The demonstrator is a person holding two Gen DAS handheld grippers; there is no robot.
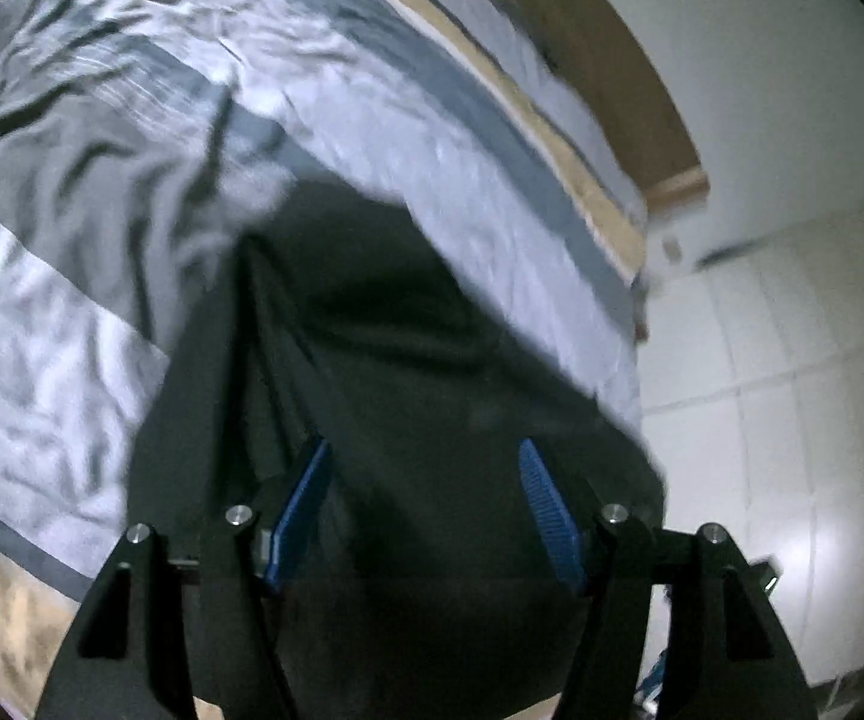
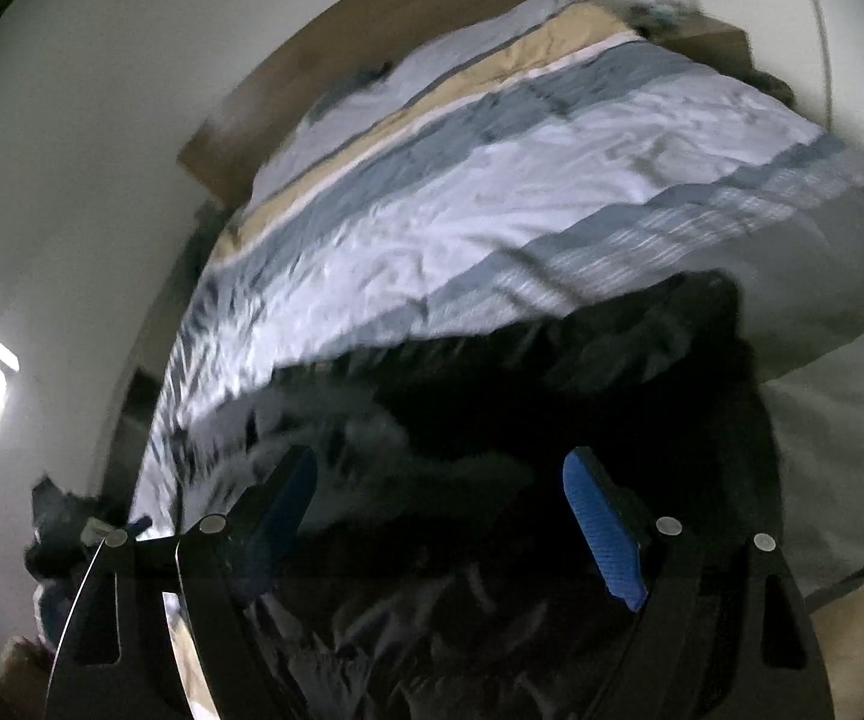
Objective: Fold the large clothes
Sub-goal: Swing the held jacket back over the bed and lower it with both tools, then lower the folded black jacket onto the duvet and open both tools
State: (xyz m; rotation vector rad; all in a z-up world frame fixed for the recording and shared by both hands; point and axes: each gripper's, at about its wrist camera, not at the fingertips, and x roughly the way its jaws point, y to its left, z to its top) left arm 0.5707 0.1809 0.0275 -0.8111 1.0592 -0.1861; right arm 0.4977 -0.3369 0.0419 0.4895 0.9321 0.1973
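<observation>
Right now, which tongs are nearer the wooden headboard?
Cannot tell. The left tongs and right tongs both hang open over the black garment, far from the headboard.

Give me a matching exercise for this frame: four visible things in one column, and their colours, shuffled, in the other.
Things:
1. garment lying on the bed
2. gripper pads
3. headboard
4. narrow stripe on the bedcover, near the pillows

Colours:
A. tan
B. black
C. brown wood
D. blue

Pairs: 1-B, 2-D, 3-C, 4-A
</observation>
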